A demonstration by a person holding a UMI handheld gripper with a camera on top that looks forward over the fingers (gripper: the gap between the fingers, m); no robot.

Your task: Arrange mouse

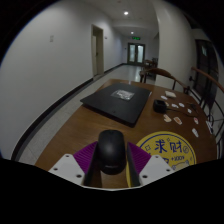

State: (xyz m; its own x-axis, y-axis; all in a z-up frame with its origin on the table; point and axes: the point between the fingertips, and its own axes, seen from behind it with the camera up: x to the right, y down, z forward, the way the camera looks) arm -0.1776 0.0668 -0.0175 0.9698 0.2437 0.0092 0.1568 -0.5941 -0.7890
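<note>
A black computer mouse (112, 150) sits between my gripper's two fingers, with the purple pads (86, 155) close against its left and right sides. My gripper (112, 162) is shut on the mouse and holds it over the near end of a wooden table (85, 117). A black mouse mat (118, 99) with a white logo lies flat on the table beyond the mouse. A round yellow mat (162, 149) with red characters lies just right of the mouse, partly under the right finger.
Several small cards and papers (182, 110) and a small dark object (160, 105) lie on the table's right side. A chair (150, 70) stands at the far end. A corridor with white walls and doors stretches beyond. A railing (205, 90) runs along the right.
</note>
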